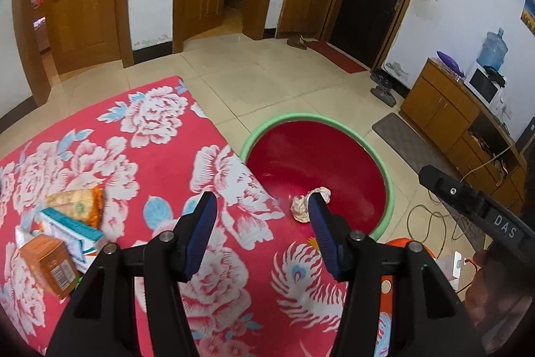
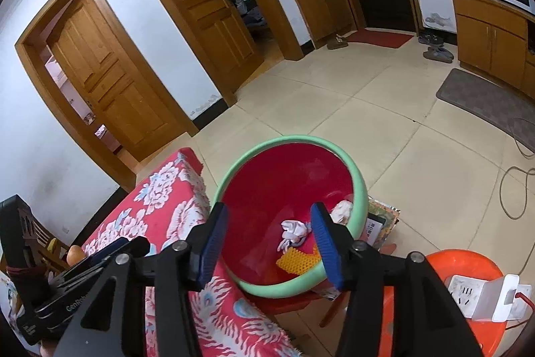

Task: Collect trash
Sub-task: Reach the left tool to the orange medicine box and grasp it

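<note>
My left gripper is open and empty above the edge of the table, which is covered in a red floral cloth. Just beyond it a red basin with a green rim holds a crumpled paper ball. On the cloth at the left lie a snack packet, a white and teal box and an orange box. My right gripper hangs open over the basin with nothing between its pads. Inside are a white tissue wad, a paper ball and a yellow ridged scrap.
An orange stool beside the basin carries a white power strip. Cables run across the tiled floor. A wooden cabinet lines the right wall, and shoes lie near the dark door. The basin stands close to the table's edge.
</note>
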